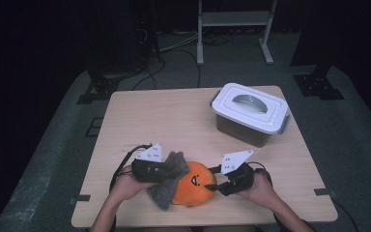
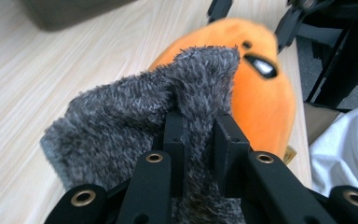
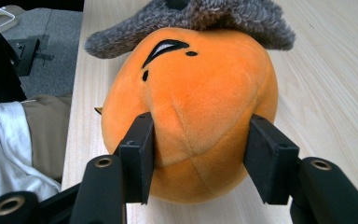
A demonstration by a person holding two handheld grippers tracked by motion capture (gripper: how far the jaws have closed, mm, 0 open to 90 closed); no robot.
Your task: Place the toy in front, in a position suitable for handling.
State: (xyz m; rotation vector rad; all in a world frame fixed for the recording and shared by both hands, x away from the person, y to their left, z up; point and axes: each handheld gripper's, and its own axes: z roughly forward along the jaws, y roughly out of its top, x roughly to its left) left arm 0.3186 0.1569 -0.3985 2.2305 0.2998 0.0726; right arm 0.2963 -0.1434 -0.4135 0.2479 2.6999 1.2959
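Near the table's front edge, the left gripper pinches the grey fuzzy cloth. The right gripper squeezes the orange plush ball.

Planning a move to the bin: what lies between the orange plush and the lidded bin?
Bare table lies between plush and bin, as the high view shows.
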